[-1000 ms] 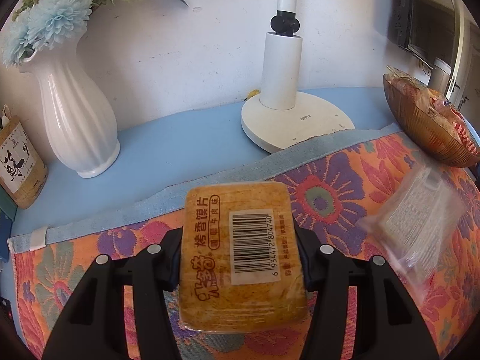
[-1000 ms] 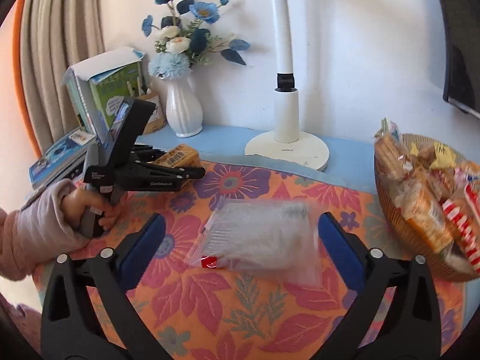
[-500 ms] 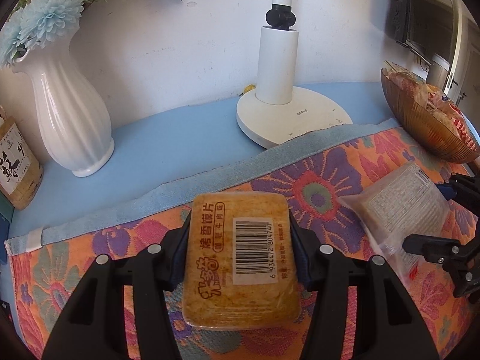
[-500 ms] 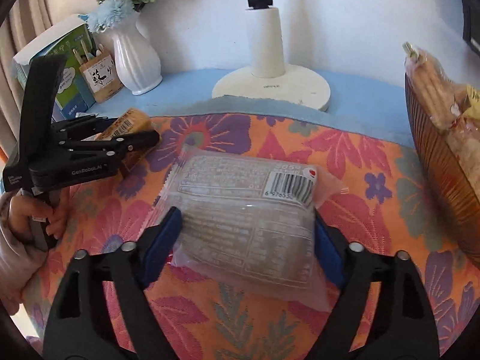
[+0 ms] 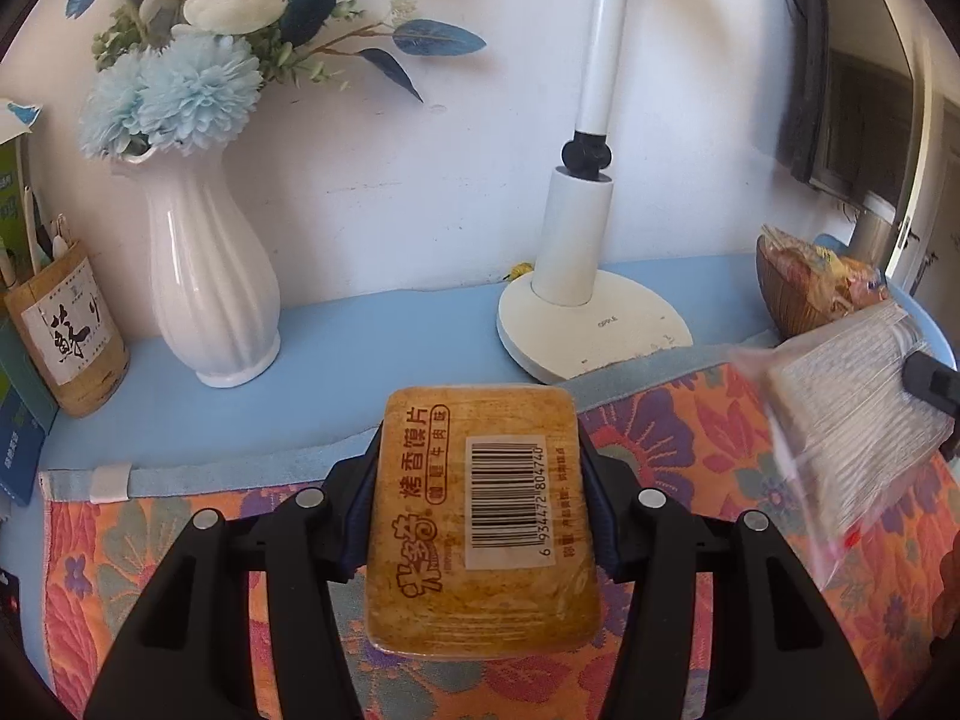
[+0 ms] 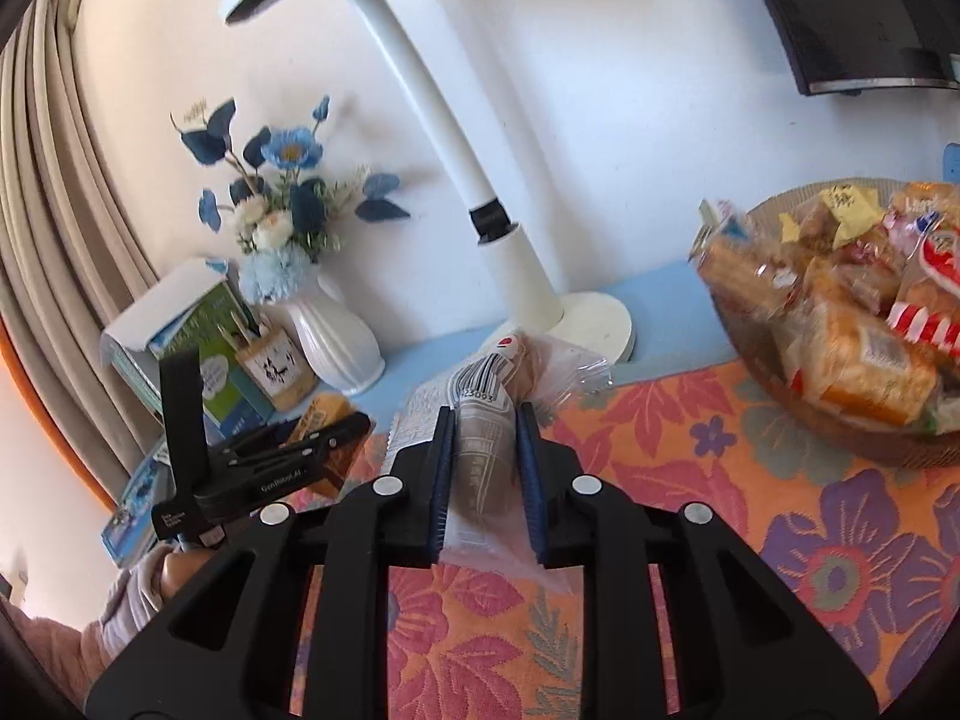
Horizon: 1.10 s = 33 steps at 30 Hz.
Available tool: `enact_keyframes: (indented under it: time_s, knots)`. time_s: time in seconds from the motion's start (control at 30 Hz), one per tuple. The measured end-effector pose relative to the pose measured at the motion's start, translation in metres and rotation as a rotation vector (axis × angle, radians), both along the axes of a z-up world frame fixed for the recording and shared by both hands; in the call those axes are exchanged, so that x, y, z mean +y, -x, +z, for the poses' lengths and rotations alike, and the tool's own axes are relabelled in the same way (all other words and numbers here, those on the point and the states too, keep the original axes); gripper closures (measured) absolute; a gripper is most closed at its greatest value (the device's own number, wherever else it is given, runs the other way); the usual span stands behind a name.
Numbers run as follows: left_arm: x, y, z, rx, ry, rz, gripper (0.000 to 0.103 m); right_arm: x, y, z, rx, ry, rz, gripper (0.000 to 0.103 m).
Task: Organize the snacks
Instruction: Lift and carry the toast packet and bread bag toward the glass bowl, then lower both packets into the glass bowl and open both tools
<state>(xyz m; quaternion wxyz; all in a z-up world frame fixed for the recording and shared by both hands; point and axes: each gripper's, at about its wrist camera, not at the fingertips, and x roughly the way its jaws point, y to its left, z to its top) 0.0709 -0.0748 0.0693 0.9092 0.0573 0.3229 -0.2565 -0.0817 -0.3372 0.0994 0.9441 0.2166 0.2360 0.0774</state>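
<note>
Left wrist view: a golden-brown snack packet (image 5: 483, 516), barcode uppermost, is clamped between the jaws of the left gripper (image 5: 480, 504) and held above the floral cloth (image 5: 678, 438). Behind it are set a white ribbed vase (image 5: 207, 276) of blue flowers, a white lamp base (image 5: 591, 324) and a snack bowl (image 5: 792, 294) at far right.

Right wrist view: a clear wrapped snack (image 6: 483, 438) is pinched tightly in the right gripper (image 6: 483, 480), lifted off the cloth. The woven bowl (image 6: 888, 444), heaped with packets, is seen at right, apart from the gripper.
</note>
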Motion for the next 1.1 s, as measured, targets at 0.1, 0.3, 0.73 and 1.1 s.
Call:
enact_keyframes:
  time_s: [0.1,0.3,0.73,1.1]
  knots:
    - [-0.016,0.006,0.024,-0.014,0.012,-0.023,0.050,-0.039,0.006,0.036,-0.063,-0.026,-0.063,0.082]
    - [-0.109,0.030,0.093,-0.128,0.085,-0.166,0.049,-0.133,-0.003,0.085,-0.118,0.000,-0.258,0.082]
    - [-0.298,0.031,0.053,0.106,-0.031,-0.283,0.005,-0.208,-0.018,0.063,0.179,0.157,-0.389,0.003]
    - [-0.206,0.065,0.055,0.039,-0.061,-0.216,0.005,-0.102,0.071,0.049,0.104,0.239,-0.428,0.003]
